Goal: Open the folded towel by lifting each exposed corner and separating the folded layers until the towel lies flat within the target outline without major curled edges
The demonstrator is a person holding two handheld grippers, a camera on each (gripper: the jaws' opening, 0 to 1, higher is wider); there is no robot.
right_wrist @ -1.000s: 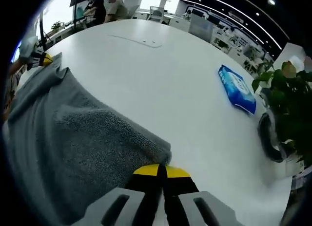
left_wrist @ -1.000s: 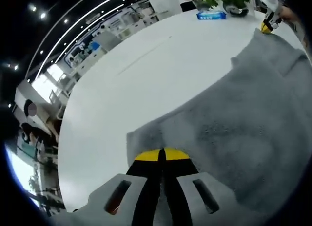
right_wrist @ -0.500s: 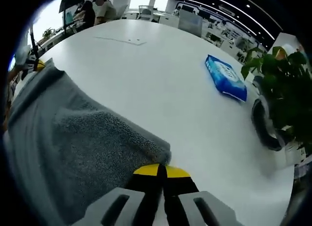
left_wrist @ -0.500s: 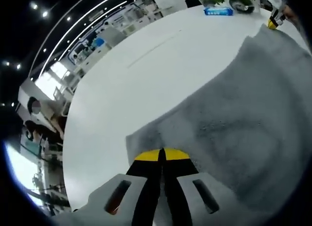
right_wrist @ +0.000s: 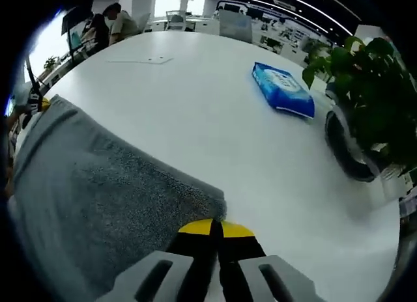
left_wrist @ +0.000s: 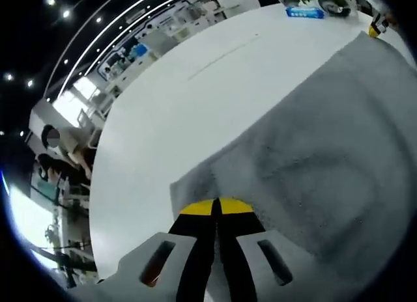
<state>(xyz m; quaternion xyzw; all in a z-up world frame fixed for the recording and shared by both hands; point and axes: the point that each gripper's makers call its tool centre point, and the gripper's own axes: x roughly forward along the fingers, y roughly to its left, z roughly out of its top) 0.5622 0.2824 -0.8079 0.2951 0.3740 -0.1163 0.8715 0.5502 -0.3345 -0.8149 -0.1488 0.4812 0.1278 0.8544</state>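
A grey terry towel (left_wrist: 313, 152) stretches over the white table (left_wrist: 195, 100). In the left gripper view my left gripper (left_wrist: 217, 207) is shut on the towel's near corner, yellow tips pressed together. The towel spreads away to the right, taut, and far off at its opposite corner the right gripper's yellow tip (left_wrist: 374, 30) shows. In the right gripper view my right gripper (right_wrist: 215, 227) is shut on another corner of the towel (right_wrist: 98, 198). The cloth runs left toward the left gripper (right_wrist: 36, 105) at the far edge.
A blue wipes packet (right_wrist: 283, 89) lies on the table (right_wrist: 215, 120) beyond the towel, with a potted green plant (right_wrist: 368, 87) to its right. Seated people (right_wrist: 111, 25) and office desks are past the table's far side. The blue packet (left_wrist: 305, 12) also appears far off.
Both grippers have pulled apart, drawing the towel flatter; its folds and raised ridge have smoothed out. Both views have tilted, so the packet and plant sit nearer in the right view.
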